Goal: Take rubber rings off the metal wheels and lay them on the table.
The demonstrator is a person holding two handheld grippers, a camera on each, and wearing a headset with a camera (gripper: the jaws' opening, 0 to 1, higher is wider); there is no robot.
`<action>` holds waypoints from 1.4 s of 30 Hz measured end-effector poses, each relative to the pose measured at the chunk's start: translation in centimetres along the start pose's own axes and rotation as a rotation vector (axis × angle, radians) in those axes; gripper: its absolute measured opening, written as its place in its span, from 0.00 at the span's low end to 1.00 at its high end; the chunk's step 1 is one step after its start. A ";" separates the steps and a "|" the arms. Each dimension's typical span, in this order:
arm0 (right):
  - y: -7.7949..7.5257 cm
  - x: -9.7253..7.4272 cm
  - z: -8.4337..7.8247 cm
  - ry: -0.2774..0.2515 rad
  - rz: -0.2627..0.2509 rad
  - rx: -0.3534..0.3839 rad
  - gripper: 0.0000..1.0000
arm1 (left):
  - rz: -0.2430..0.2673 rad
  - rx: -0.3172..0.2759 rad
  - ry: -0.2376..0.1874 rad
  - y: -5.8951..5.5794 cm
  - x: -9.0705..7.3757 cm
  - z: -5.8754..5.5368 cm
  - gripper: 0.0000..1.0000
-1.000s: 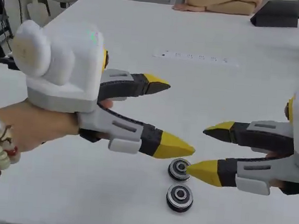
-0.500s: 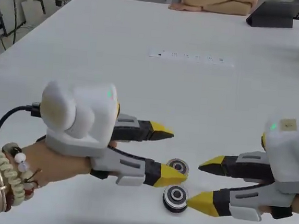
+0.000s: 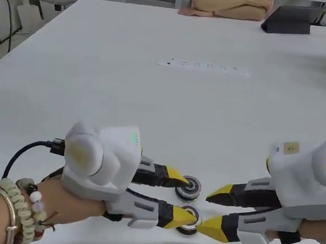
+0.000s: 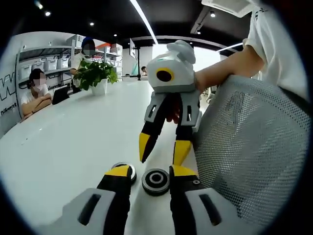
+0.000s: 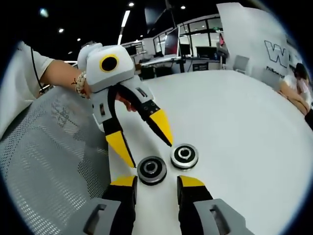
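The white table [image 3: 210,103] is wide and smooth, and the work is placed at its 6 o'clock edge, close to the person. The left gripper [image 3: 191,199] is brought in from 9 o'clock and the right gripper [image 3: 204,208] from 3 o'clock, so that their yellow tips almost meet. The jaws of both are spread moderately apart and nothing is held in either of them. Two small wheels are lying flat on the table, just beside each other. The near metal wheel [image 5: 151,170] is seen between the tips of the right gripper in its own view, and also just ahead of the left gripper's jaws in the left gripper view. The far metal wheel [image 5: 184,156] is found at 12 o'clock of the near one, beside the far jaw of the left gripper. A black rubber ring [image 5: 141,172] is seated around the rim of each wheel. The wheels are judged to be stiff and rather heavy for their size, and they may slide on the smooth surface when pushed. The ring is probably soft, stretchy and not slippery. It seems best that the metal body is clamped by one gripper, and the ring is pinched at its outer edge by the other and peeled off.
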State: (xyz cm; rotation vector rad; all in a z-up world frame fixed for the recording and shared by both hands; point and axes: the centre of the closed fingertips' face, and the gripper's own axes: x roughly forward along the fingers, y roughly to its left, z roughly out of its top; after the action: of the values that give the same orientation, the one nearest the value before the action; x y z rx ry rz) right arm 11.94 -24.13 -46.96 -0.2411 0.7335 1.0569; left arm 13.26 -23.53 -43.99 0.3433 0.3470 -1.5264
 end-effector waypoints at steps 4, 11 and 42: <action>0.3 0.4 -0.3 0.021 0.003 -0.041 0.29 | -0.003 0.001 0.019 -0.3 0.4 -0.7 0.21; 0.4 0.6 -0.4 0.029 0.007 -0.062 0.24 | -0.002 0.059 0.053 -0.7 0.9 -1.1 0.16; 0.6 1.2 -0.6 0.060 -0.007 -0.112 0.20 | -0.030 0.038 0.096 -1.2 0.9 -2.0 0.14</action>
State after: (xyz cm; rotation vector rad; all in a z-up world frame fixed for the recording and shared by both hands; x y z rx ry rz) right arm 11.49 -23.34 -48.11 -0.3728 0.7276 1.0891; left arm 12.04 -23.48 -46.14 0.4440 0.4003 -1.5510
